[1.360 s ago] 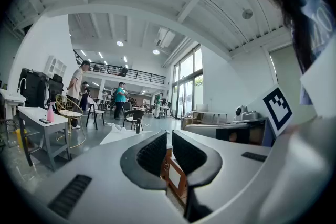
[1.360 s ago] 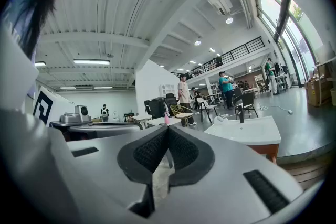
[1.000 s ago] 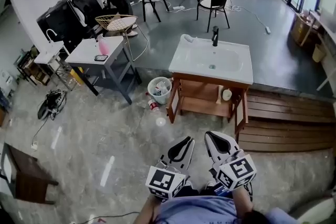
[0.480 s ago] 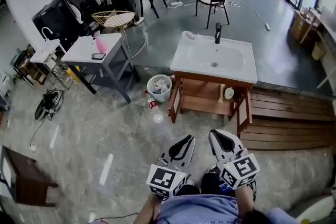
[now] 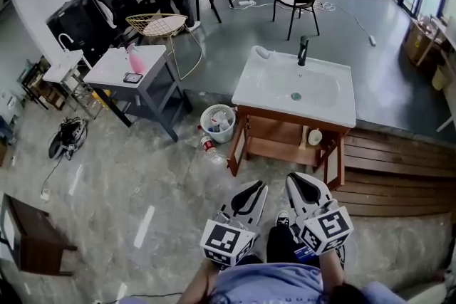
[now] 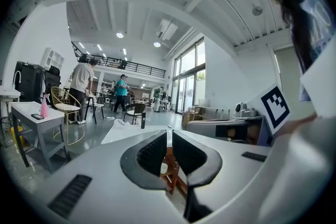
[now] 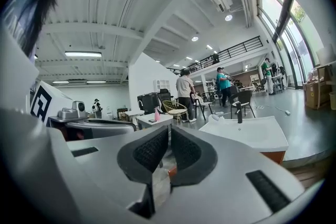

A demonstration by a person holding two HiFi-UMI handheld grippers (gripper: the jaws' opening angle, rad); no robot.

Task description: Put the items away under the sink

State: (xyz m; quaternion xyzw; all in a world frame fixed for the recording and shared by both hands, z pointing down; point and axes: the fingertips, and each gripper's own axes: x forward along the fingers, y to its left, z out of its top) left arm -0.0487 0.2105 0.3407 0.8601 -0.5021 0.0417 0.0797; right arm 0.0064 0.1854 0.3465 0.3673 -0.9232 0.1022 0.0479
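Left gripper [image 5: 253,189] and right gripper [image 5: 296,181]: each has its jaws pressed together with nothing between them. They are held side by side, pointing toward the sink [image 5: 249,92].

Item noted: a bottle [image 5: 207,145] on the floor, near the left front leg of the sink stand and just beside the bin [image 5: 212,134]. It lies ahead and to the left, so the left gripper is nearer.

The bottle appears to rest on its side, its long axis slanting toward the stand. It is small and pale with a red band.

The shelf [image 5: 274,147] under the sink has bare room at its left end

We see a glossy, smooth white sink [image 5: 340,107] on a matt wooden stand [image 5: 274,147], over a polished marbled floor [image 5: 121,174].
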